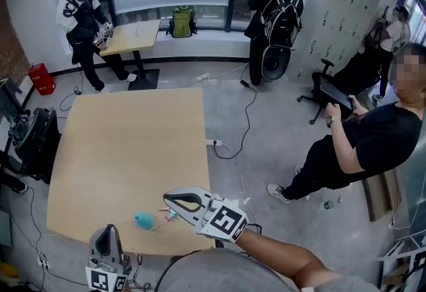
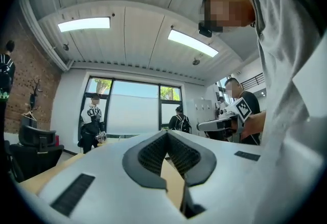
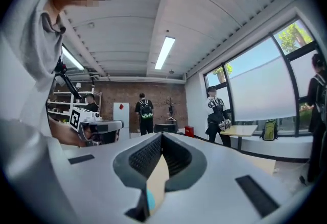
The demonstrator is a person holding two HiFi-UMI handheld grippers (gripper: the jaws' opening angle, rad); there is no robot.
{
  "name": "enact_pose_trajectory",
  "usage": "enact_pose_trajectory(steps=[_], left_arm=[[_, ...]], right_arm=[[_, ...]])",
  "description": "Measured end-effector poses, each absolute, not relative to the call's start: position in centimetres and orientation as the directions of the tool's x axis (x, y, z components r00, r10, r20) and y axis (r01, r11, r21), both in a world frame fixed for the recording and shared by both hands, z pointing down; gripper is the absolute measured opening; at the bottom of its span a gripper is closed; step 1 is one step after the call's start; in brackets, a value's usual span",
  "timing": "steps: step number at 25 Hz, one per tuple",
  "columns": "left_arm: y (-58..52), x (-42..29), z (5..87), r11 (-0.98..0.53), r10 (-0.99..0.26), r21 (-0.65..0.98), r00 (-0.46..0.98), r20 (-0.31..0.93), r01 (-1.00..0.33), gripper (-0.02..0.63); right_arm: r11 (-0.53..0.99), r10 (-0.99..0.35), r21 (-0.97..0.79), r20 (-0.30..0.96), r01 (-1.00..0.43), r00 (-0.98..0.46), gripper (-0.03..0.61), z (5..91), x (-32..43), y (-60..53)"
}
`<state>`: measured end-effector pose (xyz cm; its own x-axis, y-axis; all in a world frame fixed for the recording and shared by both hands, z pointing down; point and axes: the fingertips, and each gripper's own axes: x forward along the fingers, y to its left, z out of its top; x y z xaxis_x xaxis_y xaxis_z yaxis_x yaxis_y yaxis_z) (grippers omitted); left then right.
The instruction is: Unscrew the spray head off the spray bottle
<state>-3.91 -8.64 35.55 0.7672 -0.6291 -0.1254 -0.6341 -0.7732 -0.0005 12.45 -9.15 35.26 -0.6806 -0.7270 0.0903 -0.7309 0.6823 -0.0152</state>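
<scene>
Both left tool (image 2: 166, 133), right tool (image 3: 162, 136) clenched empty; only head view shows bottle (image 1: 143, 220) clearly.

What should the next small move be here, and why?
Probably open one claw and bring it down to the teal spray bottle, which lies untouched on the wooden table. Both the left claw and the right claw are shut on nothing and held up off the table. Whether the bottle has been unscrewed yet is too small to tell.
</scene>
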Motion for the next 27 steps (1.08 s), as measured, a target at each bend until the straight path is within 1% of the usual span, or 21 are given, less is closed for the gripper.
enact_pose_trajectory(steps=[4, 8, 16, 21, 27], left_arm=[[-5.6, -4.3, 34.8, -0.762, -0.641, -0.002, 0.756, -0.135, -0.647, 0.003], [-2.6, -5.0, 34.7, -0.746, -0.658, -0.011, 0.741, -0.135, -0.665, 0.003], [3.4, -6.3, 34.0, -0.705, -0.7, -0.028, 0.702, -0.135, -0.708, 0.003], [7.2, -6.9, 33.3, -0.702, -0.701, -0.03, 0.698, -0.148, -0.712, 0.003], [10.8, -8.1, 32.7, -0.766, -0.63, -0.011, 0.754, -0.189, -0.643, 0.003]], right_arm=[[0.708, -0.704, -0.01, 0.065, -0.706, -0.707, 0.006, 33.5, 13.7, -6.2], [0.72, -0.692, -0.02, 0.047, -0.694, -0.72, 0.006, 33.6, 14.8, -4.1], [0.715, -0.699, -0.009, 0.005, -0.699, -0.715, 0.006, 33.7, 14.4, -0.1], [0.68, -0.731, -0.028, 0.048, -0.732, -0.681, 0.006, 32.6, 14.0, 4.7], [0.575, -0.818, 0.006, 0.036, -0.818, -0.574, 0.006, 30.1, 14.5, 9.6]])
